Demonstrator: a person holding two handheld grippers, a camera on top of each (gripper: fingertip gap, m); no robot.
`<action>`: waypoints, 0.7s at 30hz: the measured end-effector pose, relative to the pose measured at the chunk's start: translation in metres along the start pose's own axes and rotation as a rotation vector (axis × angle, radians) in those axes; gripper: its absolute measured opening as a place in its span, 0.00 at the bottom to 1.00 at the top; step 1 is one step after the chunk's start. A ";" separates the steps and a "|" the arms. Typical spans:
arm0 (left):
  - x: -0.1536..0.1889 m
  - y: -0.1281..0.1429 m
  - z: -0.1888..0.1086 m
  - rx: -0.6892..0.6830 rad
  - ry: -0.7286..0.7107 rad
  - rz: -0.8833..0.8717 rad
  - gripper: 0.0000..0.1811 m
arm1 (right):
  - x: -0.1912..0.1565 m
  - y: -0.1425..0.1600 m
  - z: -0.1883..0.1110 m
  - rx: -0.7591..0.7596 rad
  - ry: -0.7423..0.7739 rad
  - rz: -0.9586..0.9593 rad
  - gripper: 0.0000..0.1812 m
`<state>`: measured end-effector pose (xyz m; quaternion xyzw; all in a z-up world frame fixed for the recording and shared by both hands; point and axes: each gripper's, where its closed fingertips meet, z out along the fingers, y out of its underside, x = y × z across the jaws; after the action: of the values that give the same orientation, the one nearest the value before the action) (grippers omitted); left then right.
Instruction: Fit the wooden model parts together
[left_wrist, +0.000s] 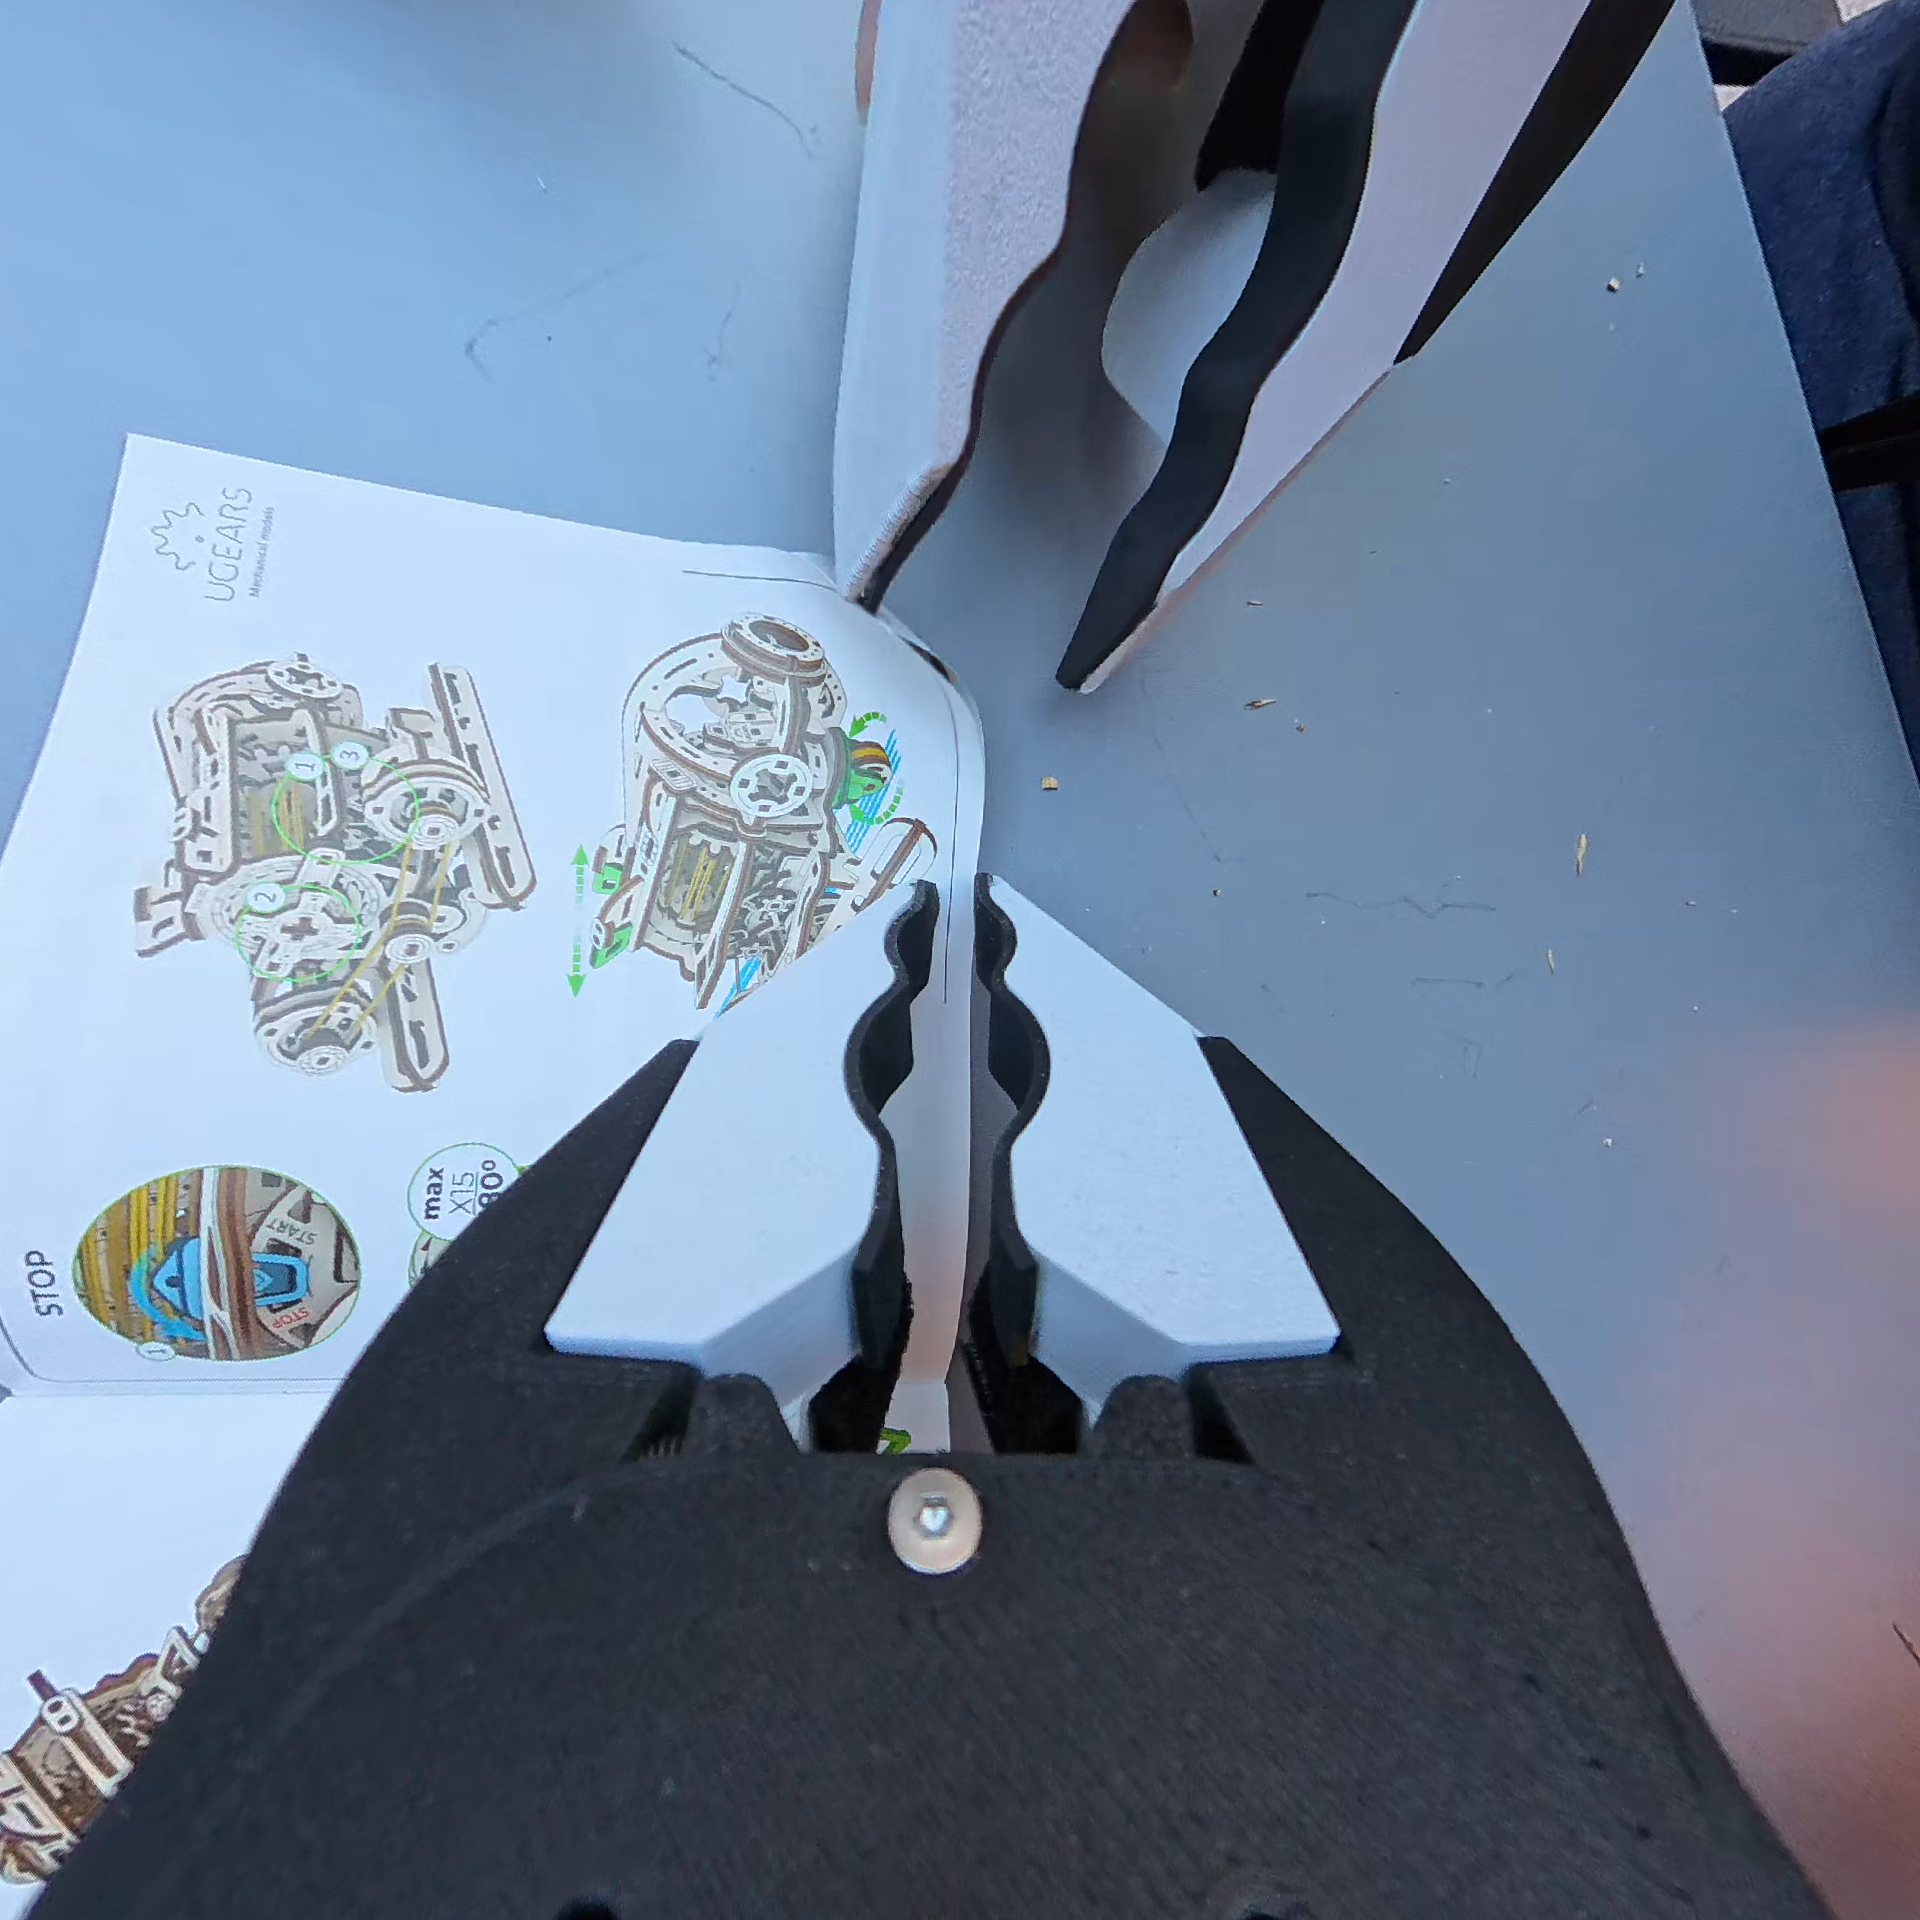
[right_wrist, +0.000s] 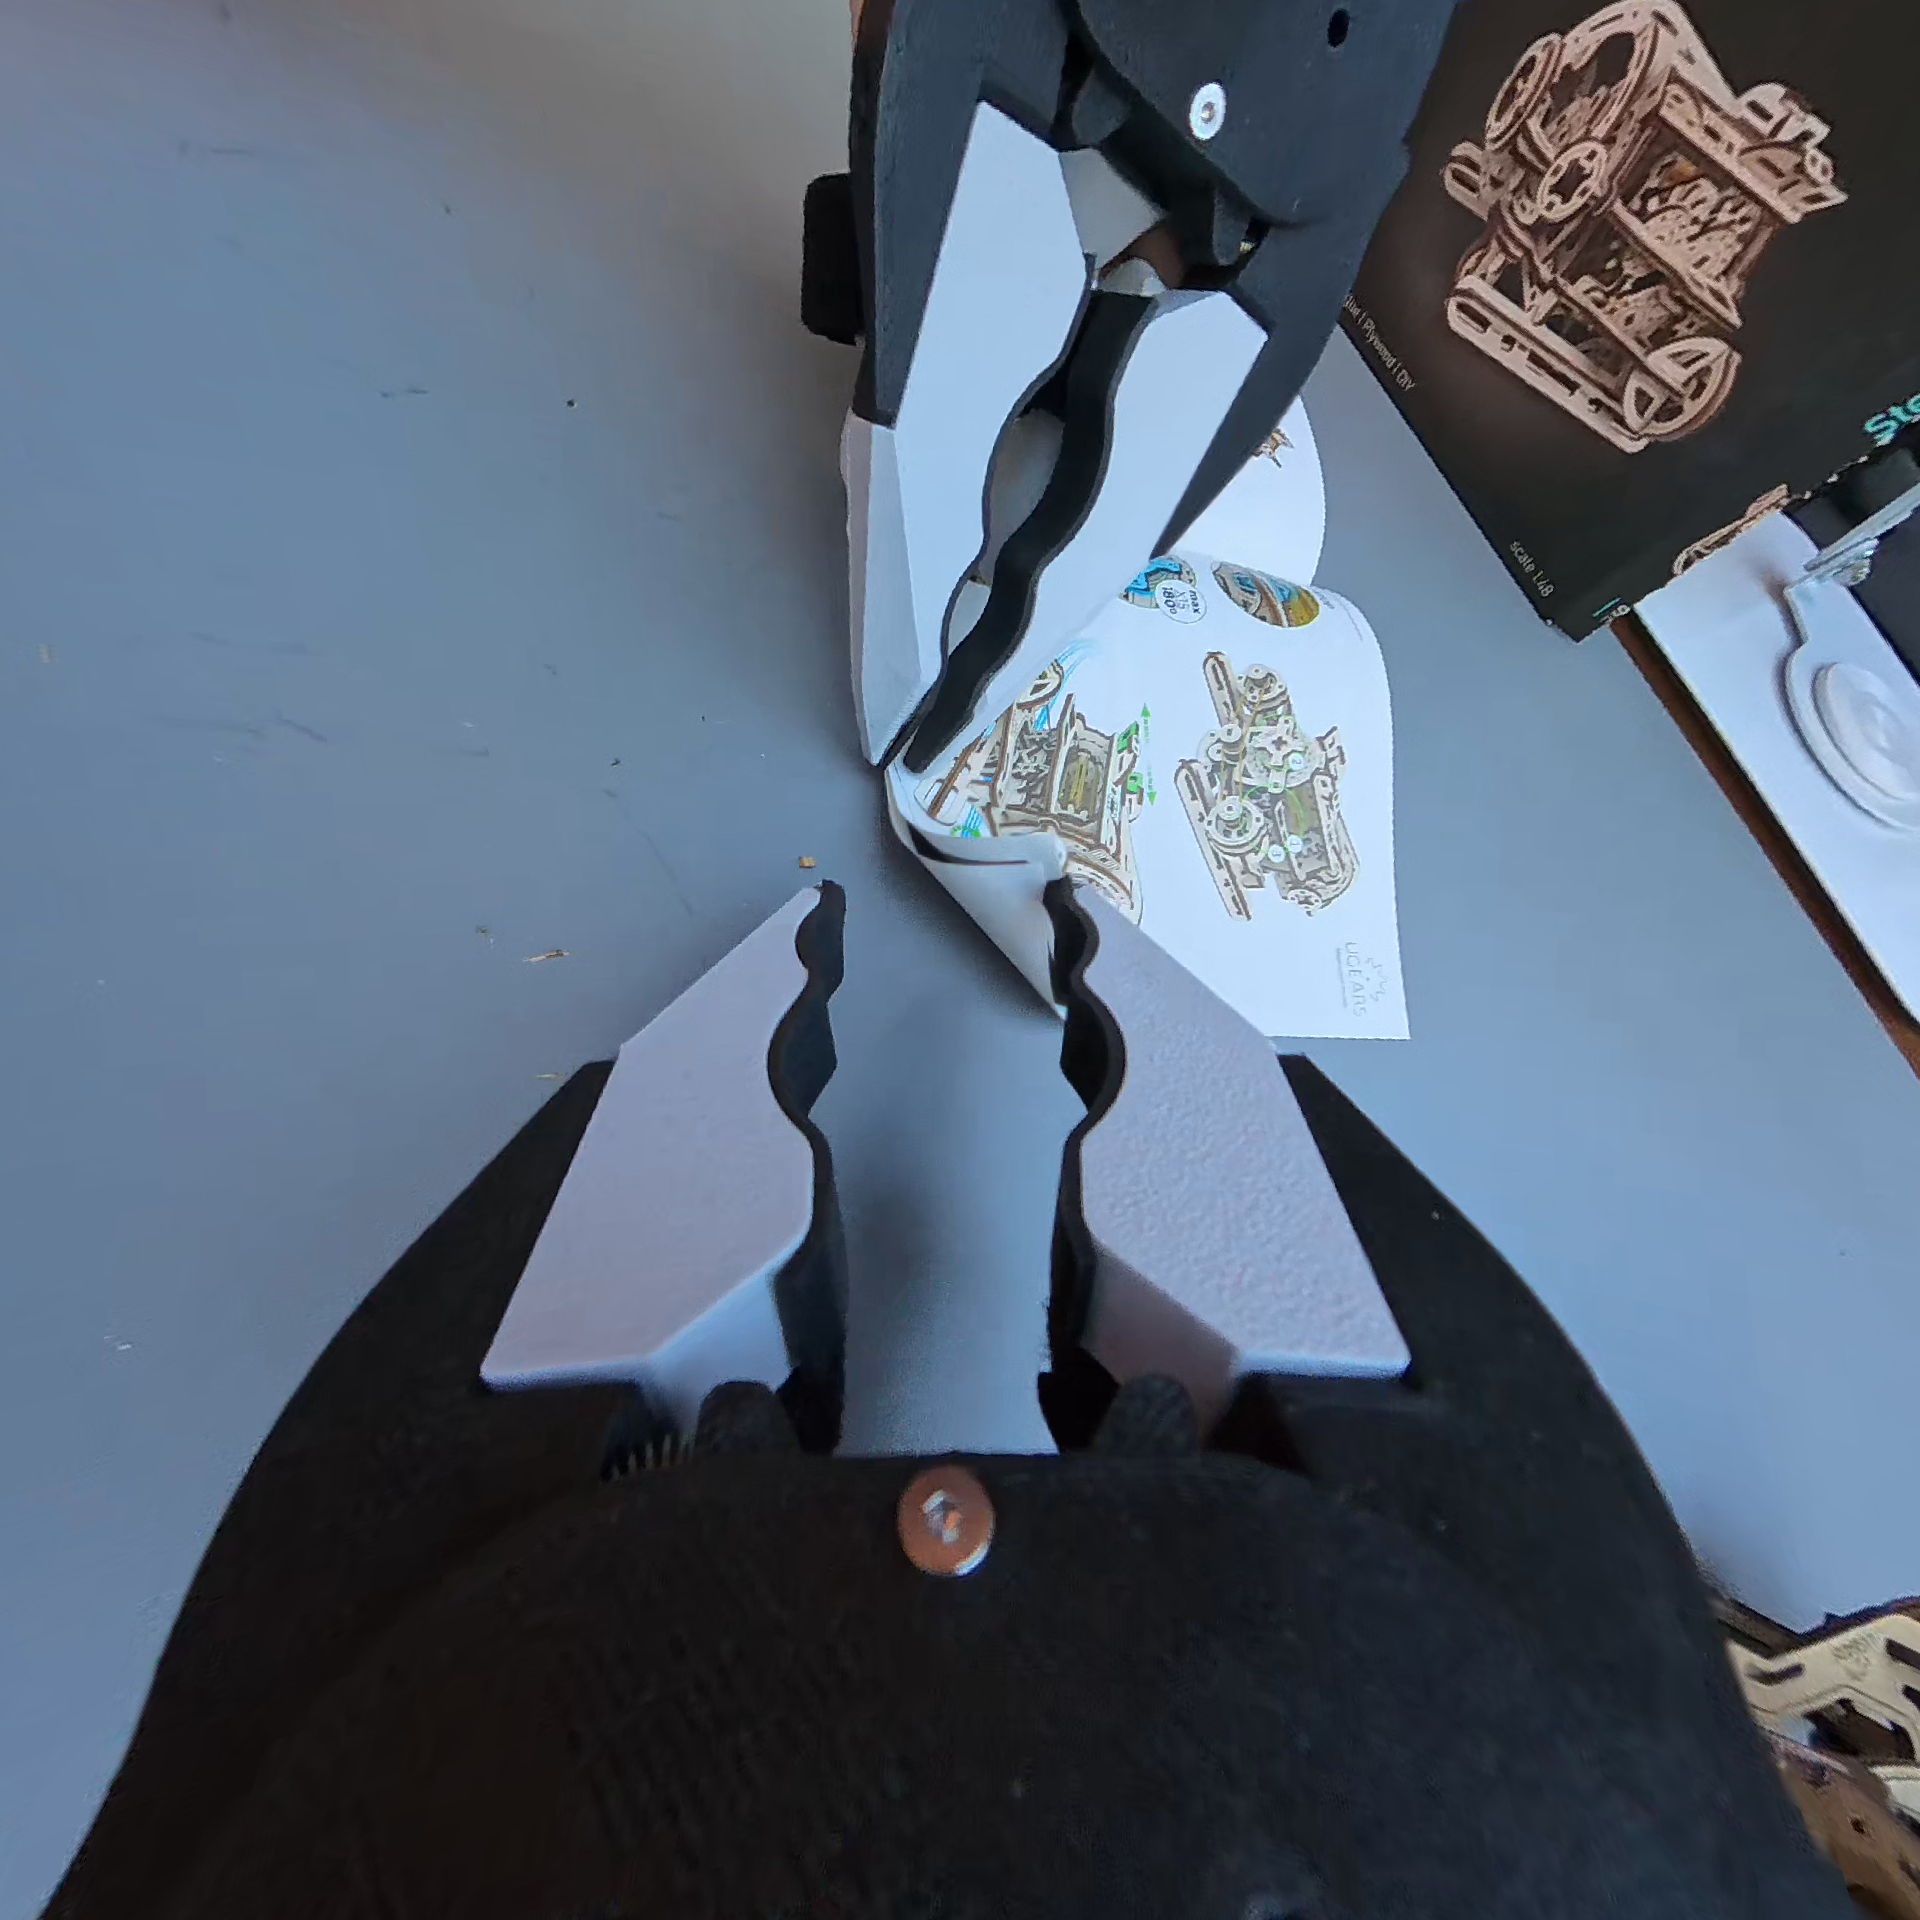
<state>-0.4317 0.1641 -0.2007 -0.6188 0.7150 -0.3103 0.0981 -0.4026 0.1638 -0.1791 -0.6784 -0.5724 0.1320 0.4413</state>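
A white instruction booklet (left_wrist: 416, 831) with pictures of a wooden model lies open on the grey table (left_wrist: 1455, 831). My left gripper (left_wrist: 956, 894) is shut on the curled edge of one page (left_wrist: 940, 1143) and lifts it. It also shows in the right wrist view (right_wrist: 906, 756), pinching that page at the booklet (right_wrist: 1247, 779). My right gripper (right_wrist: 940, 899) is open and empty just above the table, its right fingertip (right_wrist: 1065, 914) beside the raised page. It shows open in the left wrist view (left_wrist: 971, 634). A pale wooden model part (right_wrist: 1829, 1704) lies at the bottom right.
A black kit box (right_wrist: 1662, 312) with a picture of the model stands at the back right. Beside it lies a white sheet with a clear plastic piece (right_wrist: 1829, 717). Wood crumbs (left_wrist: 1579, 852) dot the table. A person's dark clothing (left_wrist: 1839, 312) is at the table's edge. Some 4 cm of space lies between my two pairs of fingers.
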 end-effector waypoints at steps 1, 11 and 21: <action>0.000 0.000 0.000 0.000 -0.001 0.000 0.03 | -0.001 0.002 0.000 -0.012 -0.003 -0.008 0.22; 0.000 0.000 0.000 -0.001 -0.004 0.001 0.03 | -0.007 0.001 -0.002 0.000 -0.094 0.073 0.22; 0.001 0.000 0.001 -0.010 -0.010 0.004 0.03 | -0.006 0.001 0.001 0.023 -0.184 0.182 0.25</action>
<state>-0.4313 0.1633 -0.2008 -0.6193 0.7173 -0.3035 0.0994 -0.4040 0.1591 -0.1826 -0.7076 -0.5448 0.2395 0.3810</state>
